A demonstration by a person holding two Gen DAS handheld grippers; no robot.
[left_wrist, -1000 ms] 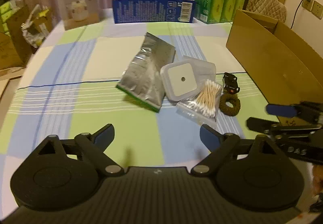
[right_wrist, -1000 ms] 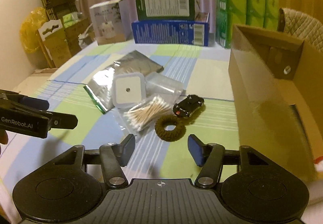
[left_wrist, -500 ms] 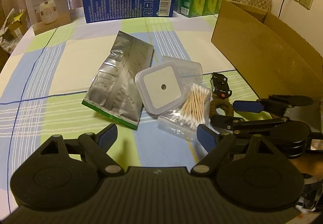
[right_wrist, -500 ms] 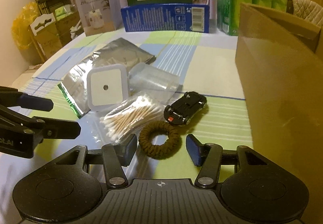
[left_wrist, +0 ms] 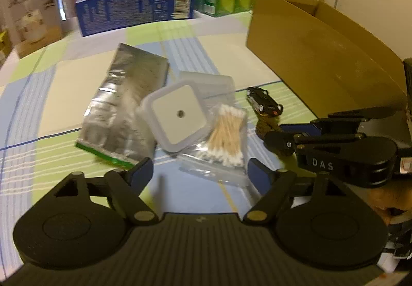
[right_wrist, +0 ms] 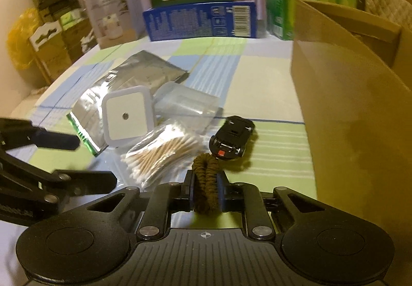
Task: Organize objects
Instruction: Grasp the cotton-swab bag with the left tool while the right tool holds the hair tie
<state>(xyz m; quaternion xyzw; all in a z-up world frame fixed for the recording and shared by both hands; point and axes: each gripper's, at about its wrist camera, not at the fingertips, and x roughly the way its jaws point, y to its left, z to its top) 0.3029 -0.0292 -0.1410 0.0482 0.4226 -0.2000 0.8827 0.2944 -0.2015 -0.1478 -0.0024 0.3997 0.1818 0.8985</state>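
right gripper [right_wrist: 206, 192]: pinching the hair tie [right_wrist: 206, 177], jaws nearly together, loop squashed flat and standing on edge between the pads.
hair tie: fabric-covered elastic, judging light and soft; it is deforming, not resisting, so a mid-loop pinch looks secure. Low slip risk.
left gripper [left_wrist: 199, 172]: hanging wide and empty above the near edge of the worktop [left_wrist: 64, 95].
cotton swabs [right_wrist: 164, 154]: bagged, just beside the tie; slick film, likely sliding; take bag by its edge.
toy car [right_wrist: 231, 137]: touching tie's far end; hard, small, rolling risk.
night light [right_wrist: 126, 114]: rigid, lying on foil pouch [right_wrist: 144, 70].
cardboard box [right_wrist: 347, 105]: open, right, likely the drop target.
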